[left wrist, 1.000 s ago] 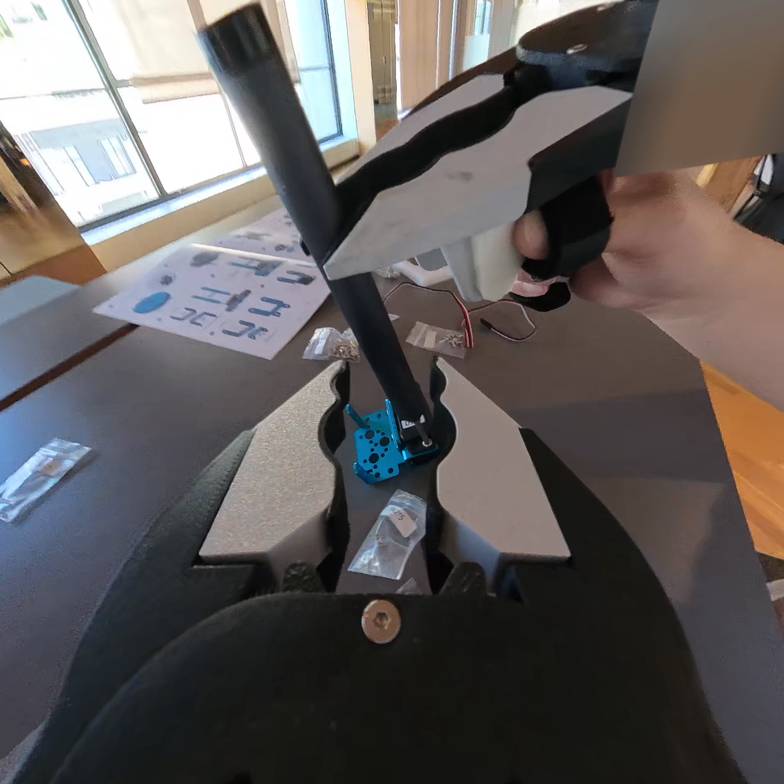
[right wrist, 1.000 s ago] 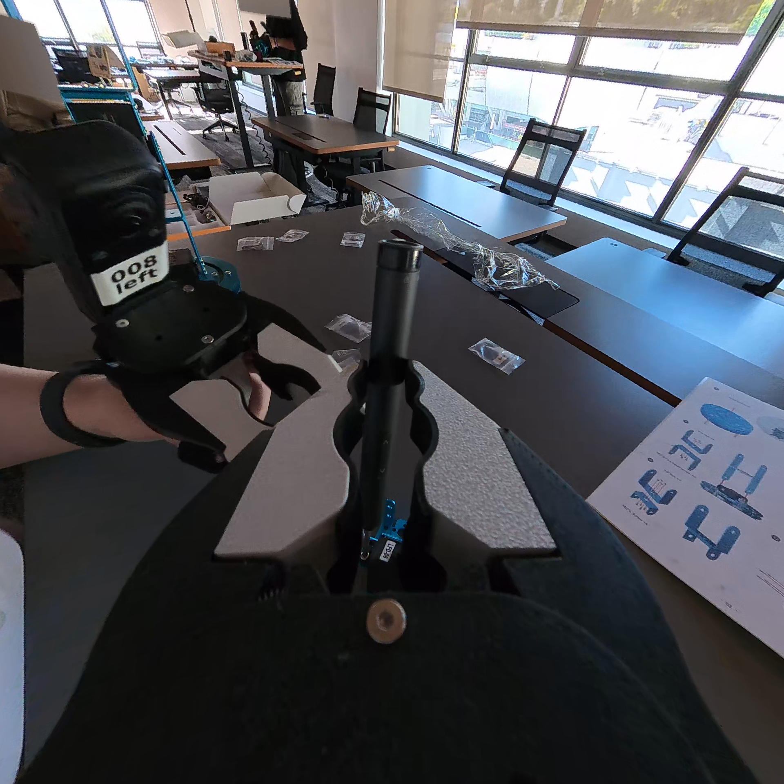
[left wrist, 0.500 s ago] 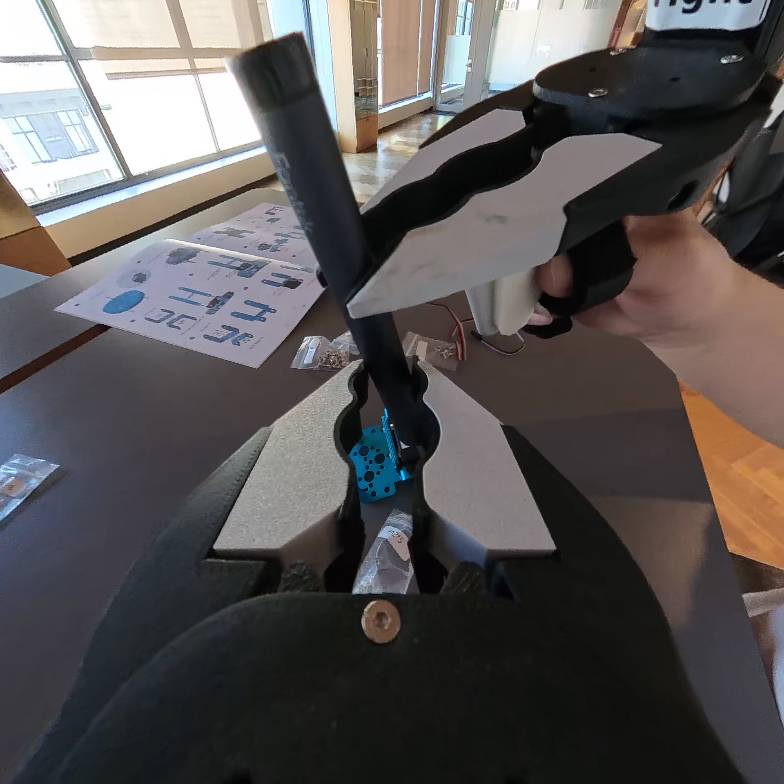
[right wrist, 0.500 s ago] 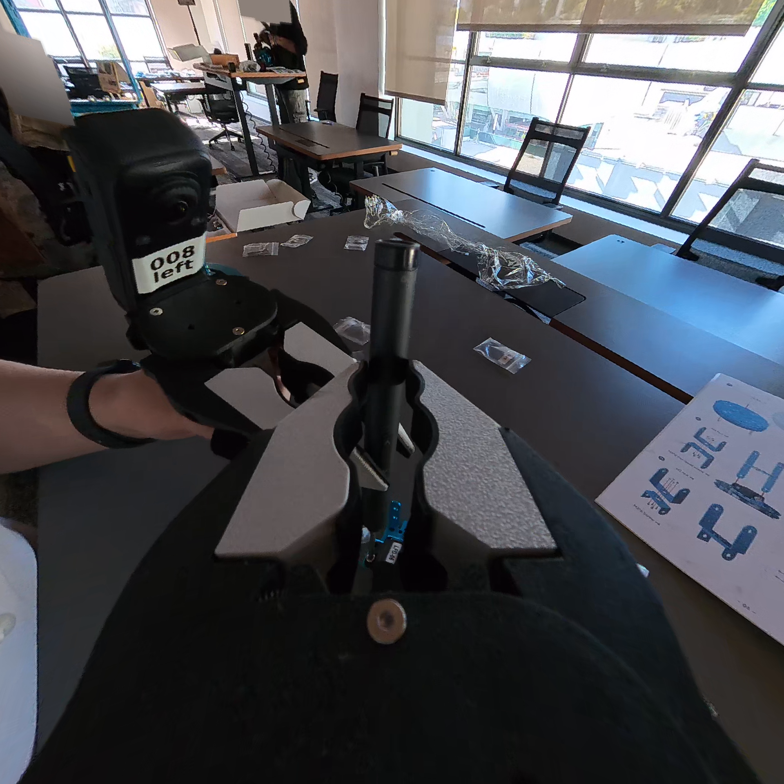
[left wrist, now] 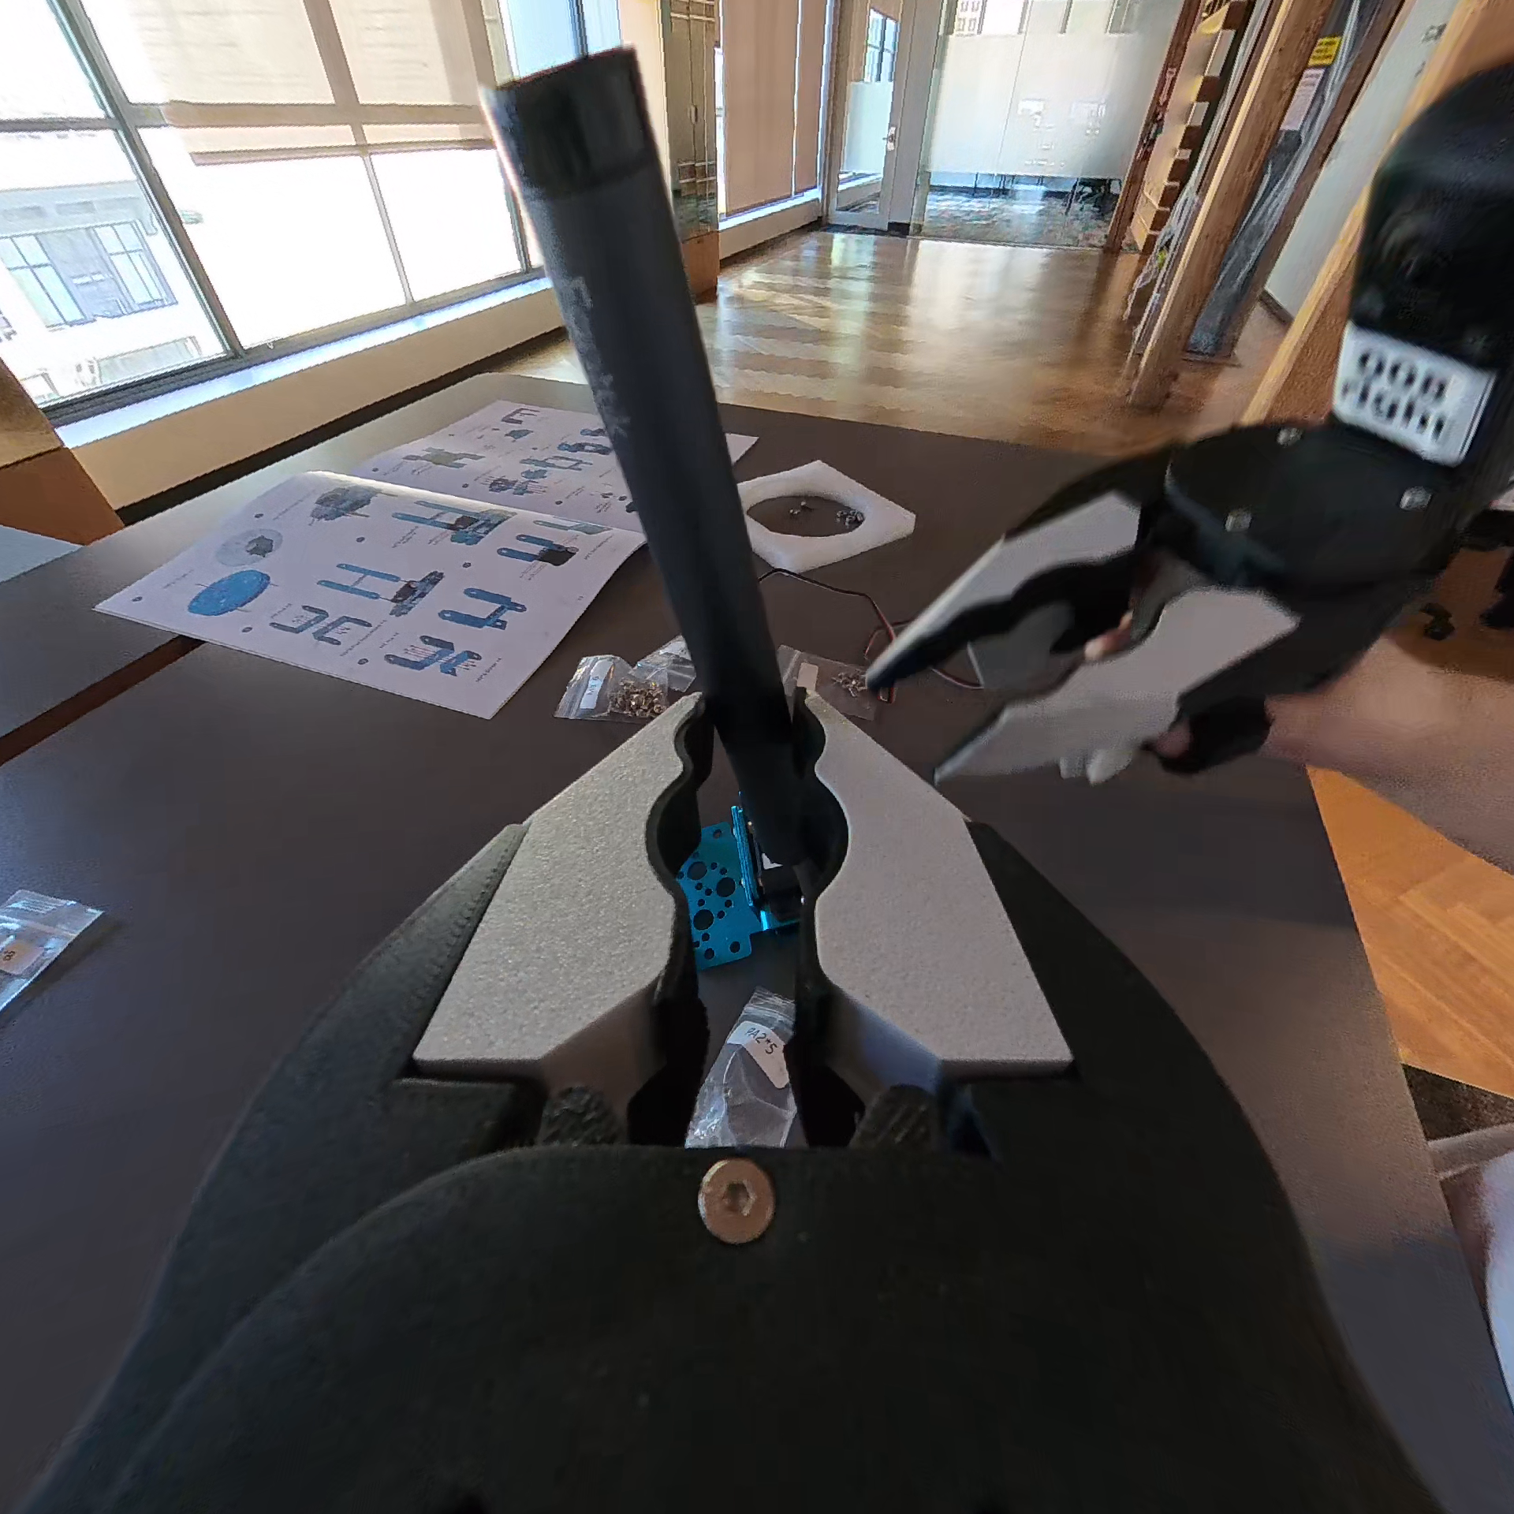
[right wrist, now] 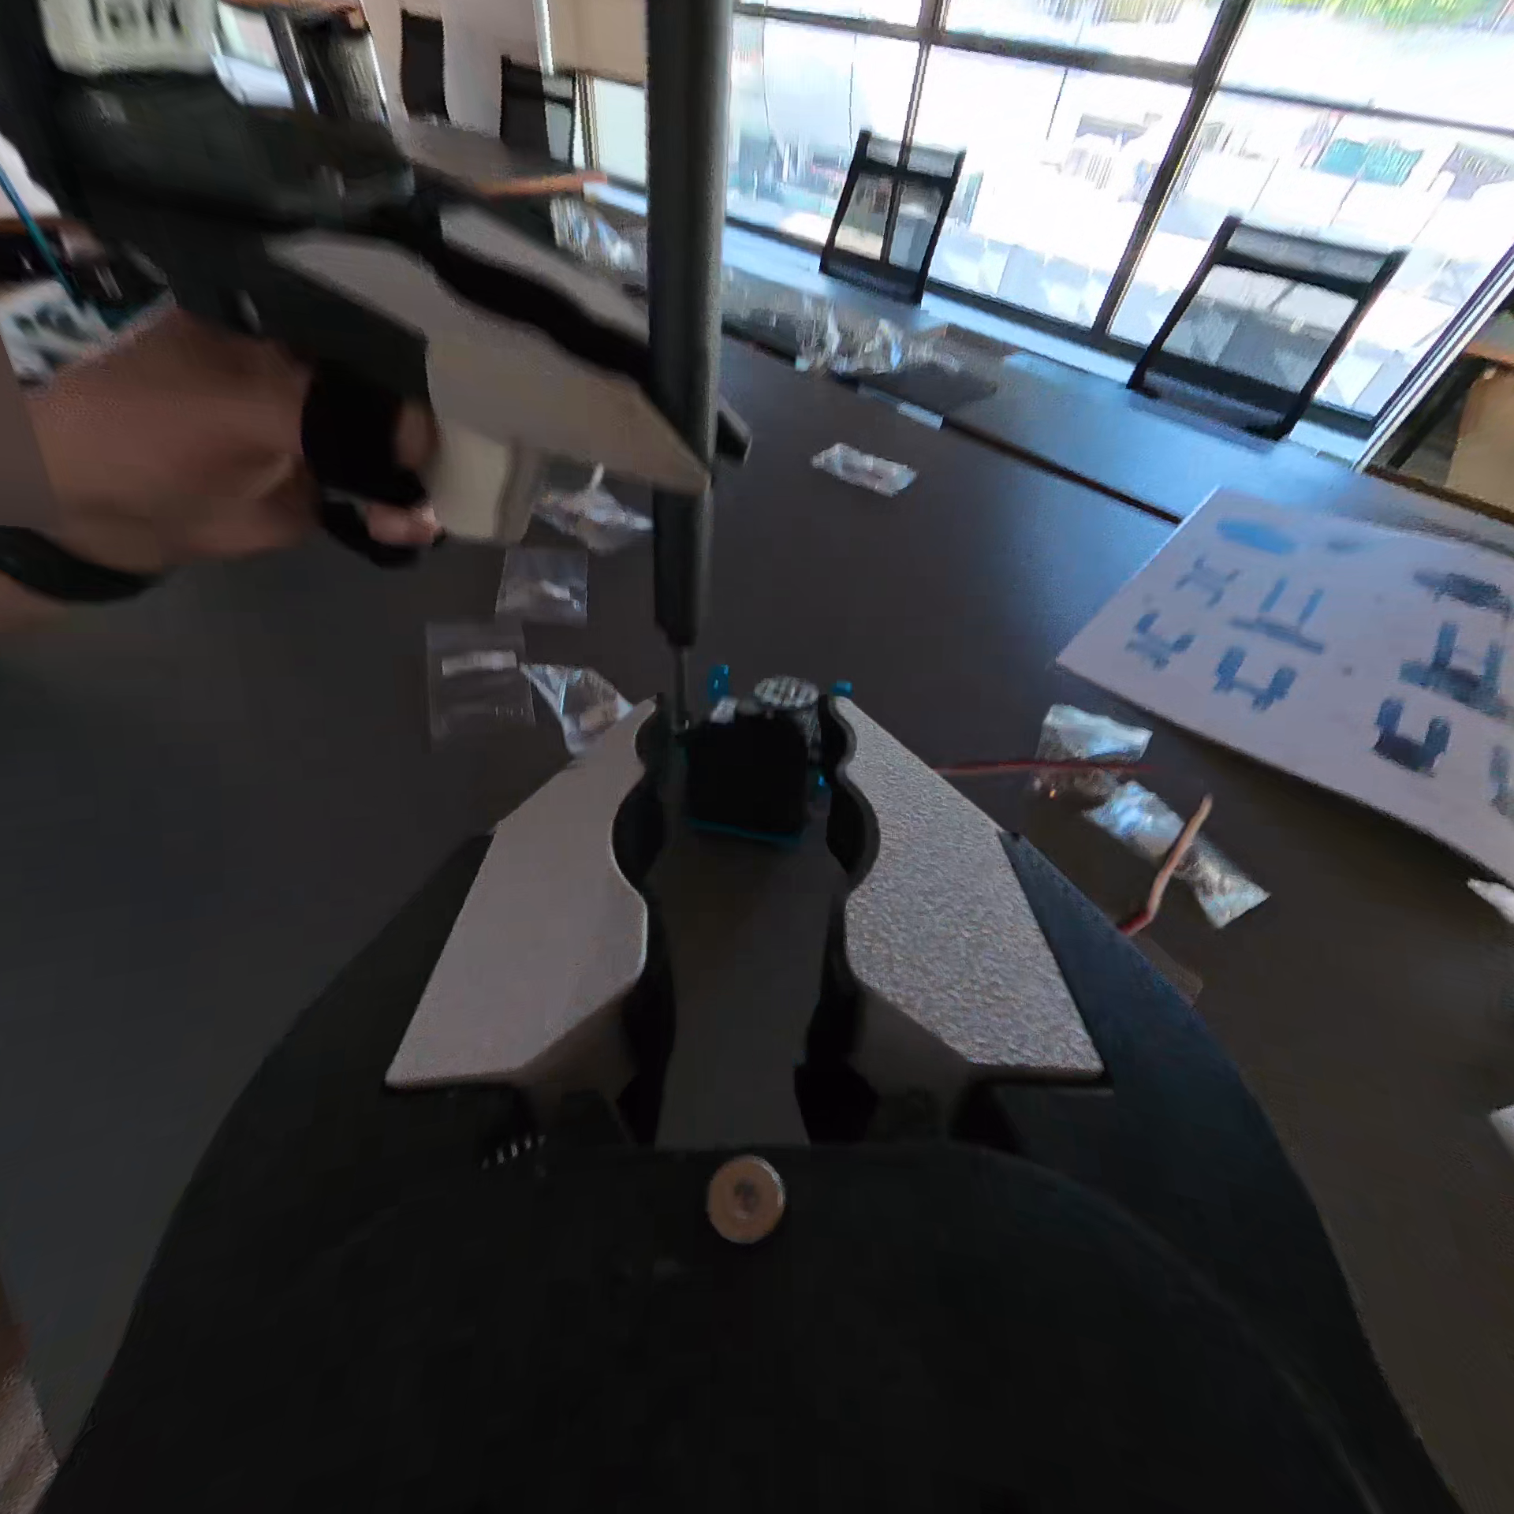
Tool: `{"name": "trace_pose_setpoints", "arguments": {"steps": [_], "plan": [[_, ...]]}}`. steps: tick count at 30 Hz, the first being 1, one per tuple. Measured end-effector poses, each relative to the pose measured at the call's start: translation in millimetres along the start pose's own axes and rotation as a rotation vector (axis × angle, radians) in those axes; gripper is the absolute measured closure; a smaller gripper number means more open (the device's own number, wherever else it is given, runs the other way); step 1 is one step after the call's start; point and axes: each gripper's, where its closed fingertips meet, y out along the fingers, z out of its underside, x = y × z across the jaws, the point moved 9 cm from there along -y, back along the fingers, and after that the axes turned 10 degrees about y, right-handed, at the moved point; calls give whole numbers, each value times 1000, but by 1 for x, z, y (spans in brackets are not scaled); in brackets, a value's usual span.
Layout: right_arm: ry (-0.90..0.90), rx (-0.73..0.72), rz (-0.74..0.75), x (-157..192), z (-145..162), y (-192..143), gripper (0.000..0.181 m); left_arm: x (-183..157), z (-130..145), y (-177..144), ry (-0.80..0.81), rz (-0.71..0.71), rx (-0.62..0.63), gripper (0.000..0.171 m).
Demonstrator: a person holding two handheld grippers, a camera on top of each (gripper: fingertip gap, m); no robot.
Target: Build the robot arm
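Left claw pinches black screwdriver handle, tilted, rising up-left; its tip sits at blue perforated bracket on dark table. Small clear bag lies between the claw's fingers, nearer the camera. Right claw, spread and holding nothing, is just in front of the black servo block in the blue bracket; in left wrist view it hovers off to the right, apart from the handle. Around: bags of screws, red-black wires, white foam frame, printed instruction sheets. Right wrist view is motion-blurred.
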Motion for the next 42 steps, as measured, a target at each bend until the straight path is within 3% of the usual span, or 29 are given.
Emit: {"name": "trace_pose_setpoints", "arguments": {"steps": [4, 6, 10, 14, 18, 24, 42], "plan": [[-126, 28, 4, 13, 16, 13, 139, -2, -1, 0, 12, 0, 2, 153], [-234, -13, -19, 23, 13, 16, 153, -3, -1, -1, 16, -1, 3, 153], [-398, 92, 35, 29, 18, 35, 155, -3, -1, -1, 16, -4, 4, 153], [-325, 70, 65, 30, 16, 44, 172, -4, -1, -2, 15, -7, 1, 153], [-199, 109, 64, 24, 18, 50, 176, -3, -1, -2, 13, -11, 1, 154], [-93, 124, 43, 21, 19, 53, 176, -2, 0, -2, -2, -8, -4, 154], [-45, 207, 33, 18, 12, 57, 176, -4, -1, -4, -17, -34, -24, 155]]}}
